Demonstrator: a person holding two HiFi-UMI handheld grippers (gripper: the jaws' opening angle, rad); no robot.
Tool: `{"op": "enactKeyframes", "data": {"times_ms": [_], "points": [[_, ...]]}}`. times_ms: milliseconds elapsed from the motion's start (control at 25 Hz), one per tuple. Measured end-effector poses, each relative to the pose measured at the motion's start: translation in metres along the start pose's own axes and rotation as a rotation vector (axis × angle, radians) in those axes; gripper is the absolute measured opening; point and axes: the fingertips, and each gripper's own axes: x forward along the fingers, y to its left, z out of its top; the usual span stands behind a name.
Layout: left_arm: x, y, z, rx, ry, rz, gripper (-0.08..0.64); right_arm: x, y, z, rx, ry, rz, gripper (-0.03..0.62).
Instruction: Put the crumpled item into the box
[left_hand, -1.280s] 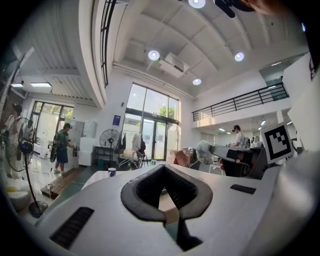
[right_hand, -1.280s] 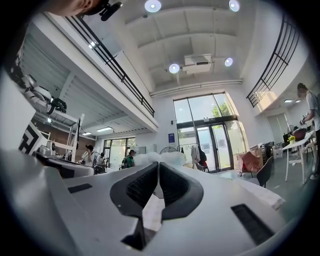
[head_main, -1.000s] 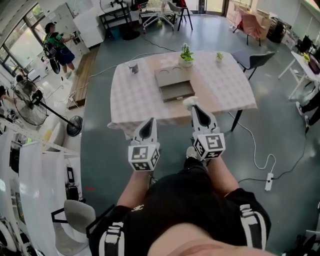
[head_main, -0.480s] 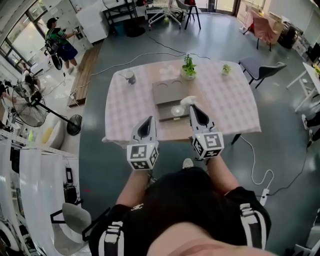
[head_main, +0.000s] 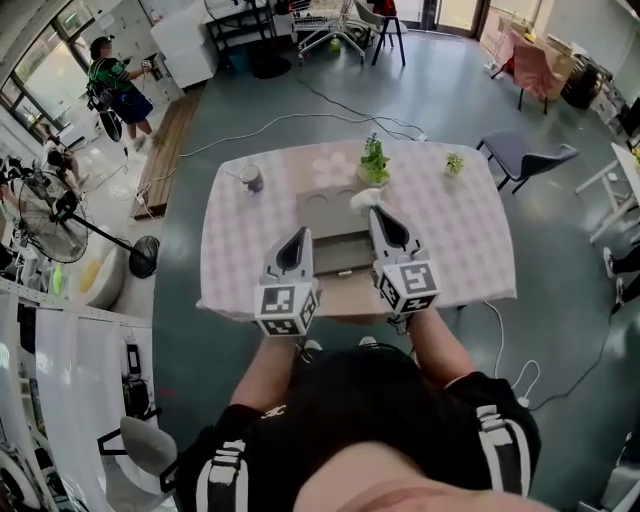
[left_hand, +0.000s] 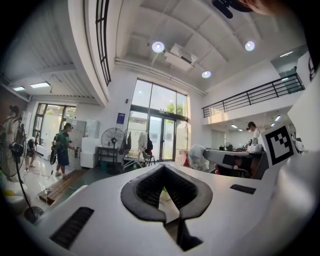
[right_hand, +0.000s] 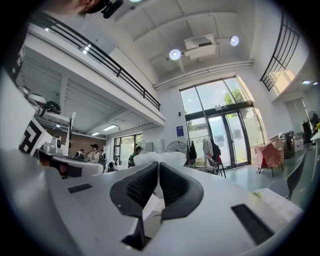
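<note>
Head view puts both grippers over the counter's near edge. The left gripper (head_main: 297, 238) hangs at the box's left side, and its own view shows the fingers drawn narrow, tips about meeting, with nothing between them. The right gripper (head_main: 373, 212) has its fingers pinched on the crumpled item (head_main: 364, 198), a white wad that bulges past the tips in the right gripper view (right_hand: 155, 159).

The box (head_main: 325, 215) sits mid-counter, reaching toward the near edge. Its darker open tray seems to be the near half, and the flat part with two round marks the far half. The wad looks to be above the box's far right part, well up in the air.

To do the step well, I'd bring the wad back toward the near edge until it is over the tray. Then I'd lower it between the walls before parting the fingers, since a light wad dropped from high may bounce or roll off. The left gripper could stay beside the box to steady it, but it should keep clear of the opening.

A plant (head_main: 374, 158) stands just beyond the box at the counter (head_main: 235, 250)'s far edge, close to the wad. It is the one thing a forward swing might knock. A cup (head_main: 251, 178) sits toward the far left corner and a small plant (head_main: 455, 163) toward the far right. Both are well apart from the work.

A chair (head_main: 525, 155) stands off the far right corner, a cable (head_main: 300, 115) lies on the floor beyond the counter, and a person (head_main: 115, 85) is far off to the left.
</note>
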Motion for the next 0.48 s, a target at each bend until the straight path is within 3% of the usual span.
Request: {"op": "enactKeyframes", "data": {"times_ms": [480], "points": [[0.037,0.054,-0.001,0.007,0.013,0.007,-0.009,0.055,-0.005,-0.022,0.006,0.028,-0.033,0.014]]}}
